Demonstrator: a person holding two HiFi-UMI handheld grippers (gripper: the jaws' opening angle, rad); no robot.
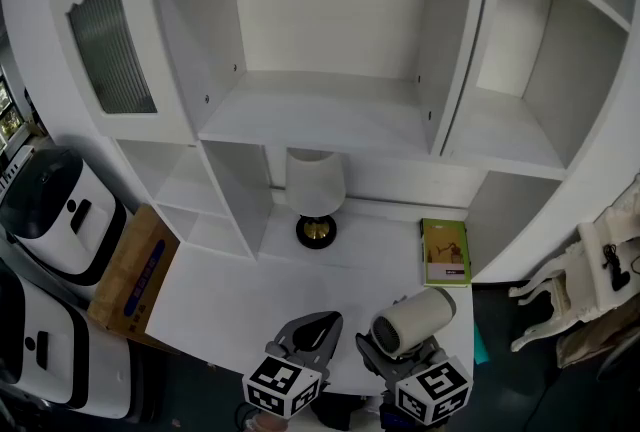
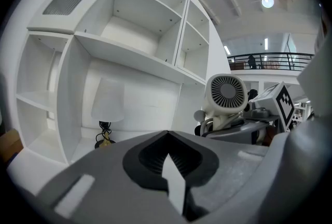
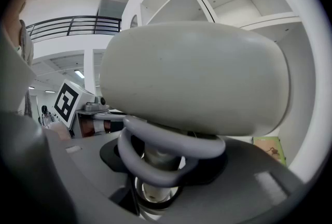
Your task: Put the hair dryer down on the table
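Lower right, the right gripper (image 1: 392,356) clamps the hair dryer (image 1: 414,318) by its handle (image 3: 154,158); seemingly top-heavy, rigid, smooth plastic; the left gripper (image 1: 312,330) sits pinched together, empty.

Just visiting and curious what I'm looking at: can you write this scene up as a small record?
Right gripper: closed on the handle of the hair dryer, over the near edge of the table
Left gripper: jaws together, empty
On the table: table lamp, green booklet
Status: hair dryer not yet put down
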